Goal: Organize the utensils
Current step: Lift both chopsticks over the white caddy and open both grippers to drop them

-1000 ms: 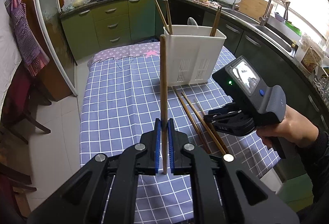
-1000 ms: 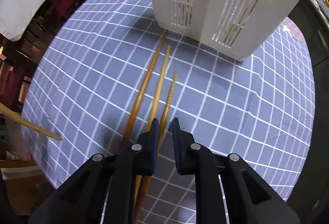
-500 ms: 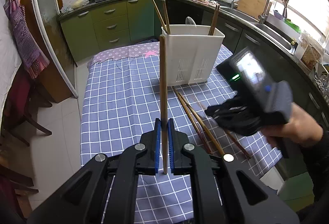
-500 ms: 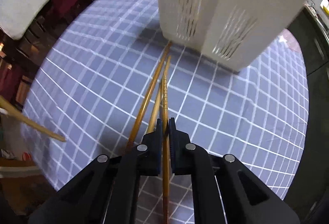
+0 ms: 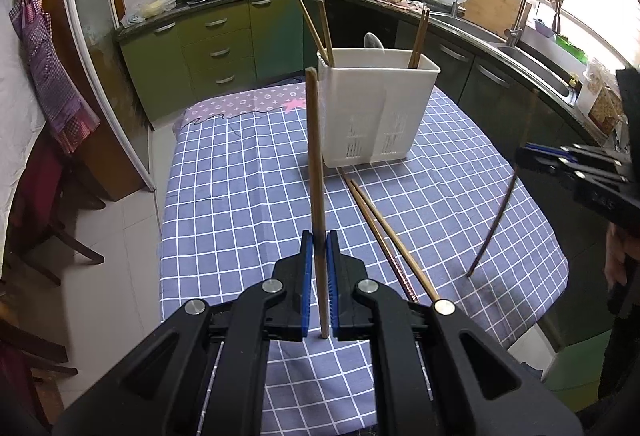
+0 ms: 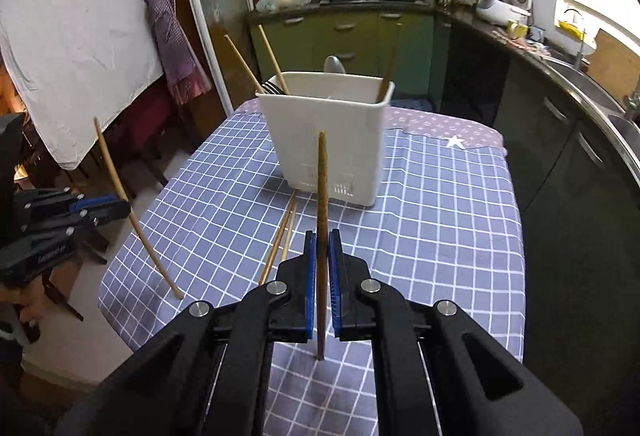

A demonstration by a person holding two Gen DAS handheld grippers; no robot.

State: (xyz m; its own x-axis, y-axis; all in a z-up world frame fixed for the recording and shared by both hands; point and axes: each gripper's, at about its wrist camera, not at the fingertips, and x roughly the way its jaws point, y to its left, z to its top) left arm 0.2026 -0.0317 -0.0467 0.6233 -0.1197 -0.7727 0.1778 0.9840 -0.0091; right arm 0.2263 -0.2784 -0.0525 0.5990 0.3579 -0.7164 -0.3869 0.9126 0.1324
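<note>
Beside white holder (image 5: pixel 376 112) | two chopsticks (image 5: pixel 384 232) lie on checked cloth (image 5: pixel 224 204)

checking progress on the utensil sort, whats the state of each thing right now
left gripper: shut on a chopstick, held upright
right gripper: shut on a darker chopstick, lifted off the table
white utensil holder: upright, chopsticks and a spoon inside
two loose chopsticks: lying flat on the checked cloth

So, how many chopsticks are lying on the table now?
2. Both chopsticks lie side by side on the checked tablecloth, in front of the white utensil holder. The black jaws may hide part of them.
</note>
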